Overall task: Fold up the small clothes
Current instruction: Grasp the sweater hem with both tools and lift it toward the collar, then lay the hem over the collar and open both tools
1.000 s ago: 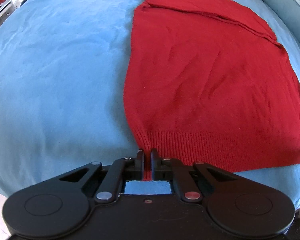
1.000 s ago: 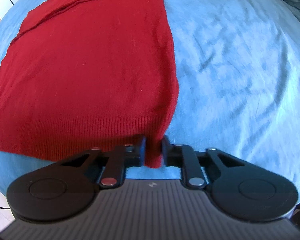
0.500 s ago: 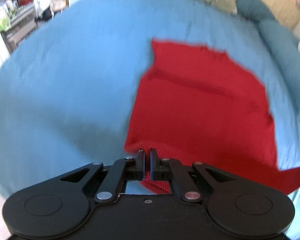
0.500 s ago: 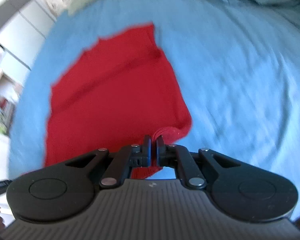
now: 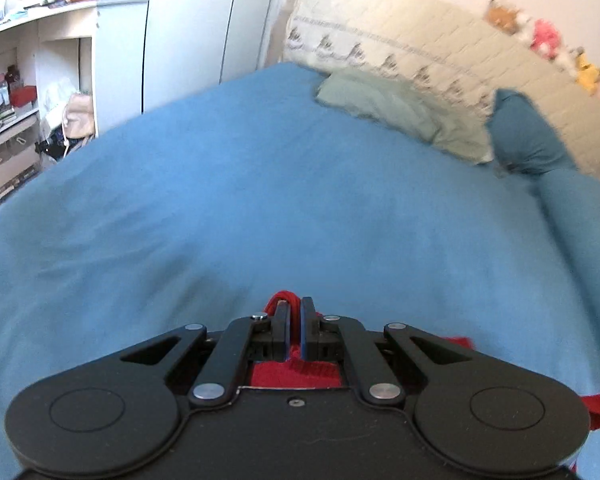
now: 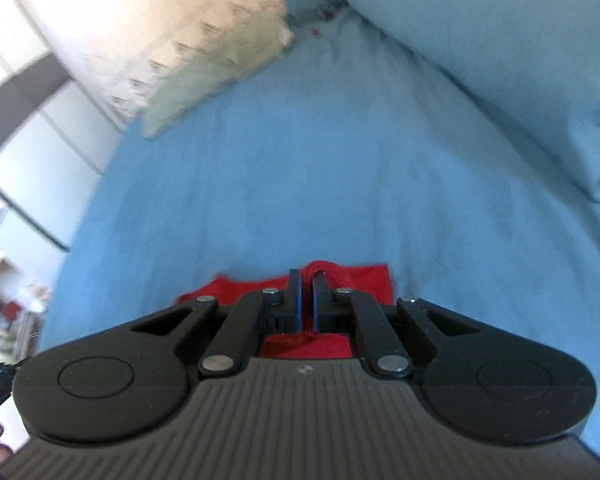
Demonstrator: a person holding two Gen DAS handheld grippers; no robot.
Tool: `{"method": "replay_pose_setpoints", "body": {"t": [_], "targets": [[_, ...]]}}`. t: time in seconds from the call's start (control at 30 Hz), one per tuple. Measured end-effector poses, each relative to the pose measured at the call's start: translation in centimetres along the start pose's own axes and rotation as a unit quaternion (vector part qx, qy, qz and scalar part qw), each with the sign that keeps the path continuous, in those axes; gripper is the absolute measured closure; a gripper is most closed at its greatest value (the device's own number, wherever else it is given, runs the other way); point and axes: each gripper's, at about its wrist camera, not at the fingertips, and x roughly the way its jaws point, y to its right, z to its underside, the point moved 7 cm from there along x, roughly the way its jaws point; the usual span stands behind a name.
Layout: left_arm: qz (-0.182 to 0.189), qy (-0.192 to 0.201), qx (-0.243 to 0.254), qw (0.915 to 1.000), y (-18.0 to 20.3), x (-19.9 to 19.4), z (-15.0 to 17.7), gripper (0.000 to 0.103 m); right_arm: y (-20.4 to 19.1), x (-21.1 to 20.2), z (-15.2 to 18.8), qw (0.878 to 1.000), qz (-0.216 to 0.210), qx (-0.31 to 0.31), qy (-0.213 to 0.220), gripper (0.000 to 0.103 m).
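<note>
While the blue bedspread (image 5: 260, 208) fills the middle of both views, the red garment (image 6: 352, 278) shows only at the bottom centre, bunched around the fingers and mostly hidden behind the gripper bodies. The left gripper (image 5: 295, 310) has its jaws nearly together, clamped on a fold of red knit that pokes up past the fingertips. The right gripper (image 6: 307, 280) is likewise pinched on red fabric, a loop of it rising beside its right finger. In the left view's upper right lie a pale green pillow (image 5: 396, 110) and a teal cushion (image 5: 524, 136) against a cream headboard (image 5: 420, 52); white shelves (image 5: 28, 64) stand at upper left, holding small bottles and boxes too blurred to identify.
</note>
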Motion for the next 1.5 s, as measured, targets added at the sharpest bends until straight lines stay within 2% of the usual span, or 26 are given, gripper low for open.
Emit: {"method": "replay_pose_setpoints", "body": {"t": [0.07, 0.13, 0.2, 0.3, 0.37, 0.4, 0.43, 0.47, 0.5, 0.53, 0.57, 0.7, 0.8, 0.9, 0.97, 1.03, 1.13, 1.27, 1.33, 1.43, 1.5], "targets": [[-0.016, -0.023, -0.001, 0.9996, 0.2, 3.7, 1.0, 0.099, 0.3, 4.5, 0.3, 1.0, 0.019, -0.006, -0.016, 0.083], [-0.036, -0.039, 0.004, 0.9986, 0.0, 5.7, 1.9, 0.099, -0.1, 7.0, 0.6, 0.998, 0.041, -0.033, -0.022, 0.083], [-0.055, -0.044, 0.014, 0.9974, 0.0, 6.7, 2.6, 0.099, -0.1, 8.1, 1.0, 0.997, 0.046, -0.057, -0.021, 0.083], [-0.057, -0.042, 0.011, 0.9974, -0.4, 7.1, 2.7, 0.098, -0.7, 8.6, 0.7, 0.996, 0.044, -0.08, -0.015, 0.083], [-0.059, -0.036, 0.004, 0.9976, -0.1, 7.0, 2.2, 0.091, -0.9, 8.7, 0.1, 0.995, 0.042, -0.091, -0.015, 0.082], [-0.062, -0.031, -0.001, 0.9976, -0.3, 6.8, 1.6, 0.072, -0.9, 8.6, -0.2, 0.995, 0.042, -0.093, -0.015, 0.08], [-0.064, -0.027, -0.007, 0.9976, -0.4, 6.9, 1.1, 0.041, -0.9, 8.3, -0.5, 0.995, 0.045, -0.094, -0.009, 0.075], [-0.064, -0.019, -0.012, 0.9977, -0.7, 6.5, 0.6, 0.027, -0.9, 8.0, -0.8, 0.994, 0.048, -0.096, -0.001, 0.068], [-0.066, -0.006, -0.014, 0.9977, -0.9, 5.7, -0.1, 0.015, -1.1, 7.4, -1.0, 0.994, 0.048, -0.098, 0.01, 0.042], [-0.067, 0.007, -0.01, 0.9977, -1.1, 4.8, -0.6, 0.014, -1.4, 6.6, -1.1, 0.993, 0.045, -0.102, 0.026, 0.019], [-0.063, 0.015, 0.0, 0.9979, -1.2, 3.9, -0.7, 0.014, -1.6, 5.8, -0.9, 0.993, 0.037, -0.106, 0.039, 0.015], [-0.029, -0.003, 0.054, 0.9981, -0.8, 0.7, 1.2, 0.014, -2.9, 3.8, 2.4, 0.99, -0.008, -0.143, 0.019, 0.014], [0.002, -0.034, 0.088, 0.9956, -0.1, 0.2, 4.8, 0.011, -3.5, 3.8, 6.8, 0.982, -0.014, -0.188, -0.017, 0.014], [0.01, -0.089, 0.114, 0.9895, -0.1, 1.5, 9.2, 0.011, -3.0, 5.0, 10.0, 0.979, -0.001, -0.198, -0.047, 0.014], [0.008, -0.134, 0.107, 0.9852, -0.9, 3.1, 11.6, 0.011, -1.5, 5.8, 11.1, 0.982, 0.018, -0.178, -0.054, 0.014], [-0.009, -0.164, 0.094, 0.9819, -2.3, 4.3, 13.4, 0.009, -0.1, 6.3, 11.4, 0.987, 0.029, -0.155, -0.043, 0.014], [0.007, -0.154, 0.064, 0.9859, -3.2, 4.2, 13.8, 0.008, 1.2, 6.4, 11.0, 0.989, 0.042, -0.137, -0.032, 0.016], [-0.008, -0.154, 0.092, 0.9837, -2.6, 3.6, 13.3, 0.009, 1.6, 5.2, 10.8, 0.986, 0.039, -0.156, -0.039, 0.016], [-0.009, -0.145, 0.092, 0.9851, -2.8, 2.5, 12.5, 0.01, 1.3, 3.6, 9.6, 0.986, 0.033, -0.159, -0.025, 0.015], [0.039, -0.12, 0.082, 0.9887, -2.2, -0.4, 10.9, 0.01, 1.4, -0.3, 8.0, 0.989, 0.0, -0.146, 0.006, 0.015], [0.055, -0.096, 0.092, 0.9897, -1.1, -2.9, 10.0, 0.009, 1.7, -3.3, 7.6, 0.988, 0.004, -0.153, 0.021, 0.012]]}}
